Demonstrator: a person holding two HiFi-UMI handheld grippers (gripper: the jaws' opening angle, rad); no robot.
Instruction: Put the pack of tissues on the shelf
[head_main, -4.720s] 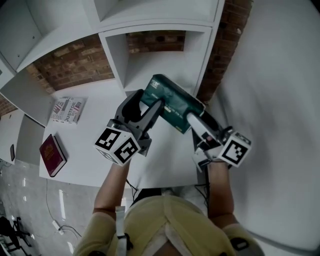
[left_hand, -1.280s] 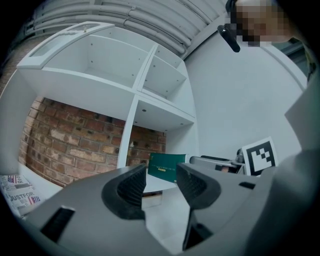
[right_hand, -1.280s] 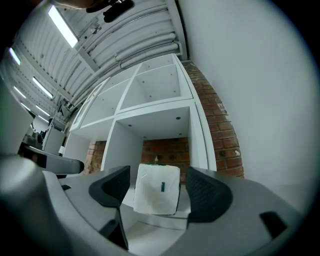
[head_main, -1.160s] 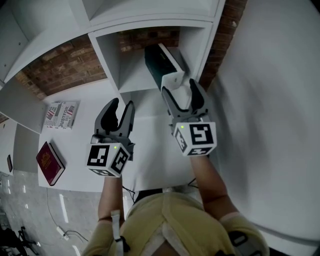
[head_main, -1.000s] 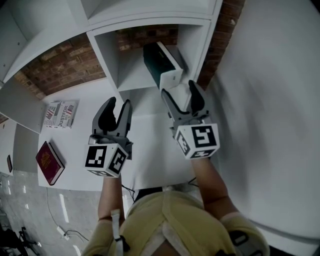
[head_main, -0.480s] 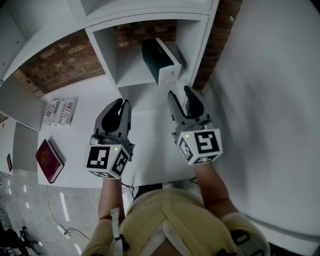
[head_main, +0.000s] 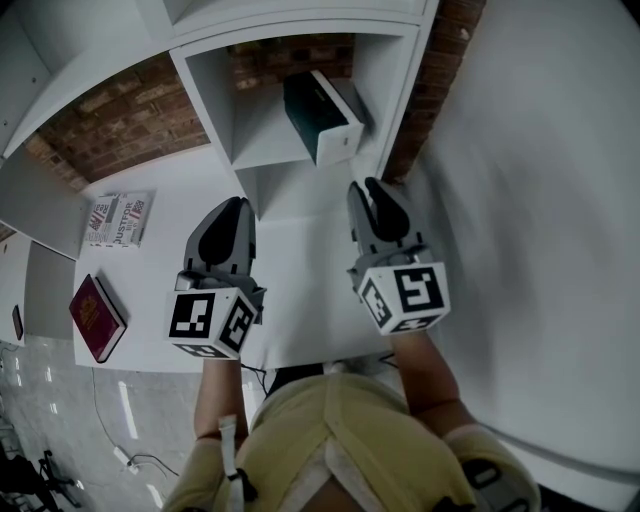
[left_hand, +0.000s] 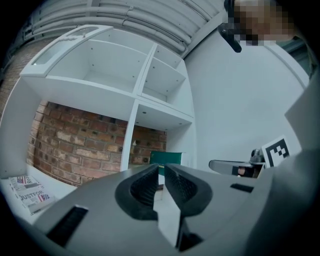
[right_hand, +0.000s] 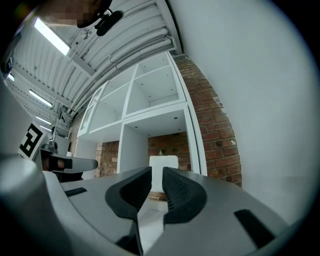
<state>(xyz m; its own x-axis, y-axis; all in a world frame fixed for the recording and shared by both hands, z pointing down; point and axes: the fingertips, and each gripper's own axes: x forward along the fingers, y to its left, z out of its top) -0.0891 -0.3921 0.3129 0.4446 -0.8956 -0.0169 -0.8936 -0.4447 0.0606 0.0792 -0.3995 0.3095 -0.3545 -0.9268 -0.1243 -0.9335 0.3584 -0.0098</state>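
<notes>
The pack of tissues (head_main: 320, 112), dark green with a white end, lies in the lower shelf compartment (head_main: 262, 148). Neither gripper touches it. It shows as a green block (left_hand: 167, 159) in the left gripper view and by its white end (right_hand: 163, 167) in the right gripper view. My left gripper (head_main: 232, 207) hangs over the white table in front of the shelf, shut and empty (left_hand: 160, 172). My right gripper (head_main: 373, 190) is just short of the compartment's front edge. Its jaws are closing, with a narrow gap and nothing between them (right_hand: 156, 174).
A red book (head_main: 95, 318) and a printed paperback (head_main: 118, 218) lie on the white table (head_main: 300, 290) at the left. A brick wall (head_main: 120, 120) backs the shelf unit. A white wall (head_main: 540, 200) runs along the right. More shelf compartments (left_hand: 115, 75) stand above.
Both grippers held the pack over the table earlier. It now rests in the compartment, and both grippers have drawn back toward me with their jaws coming together.
</notes>
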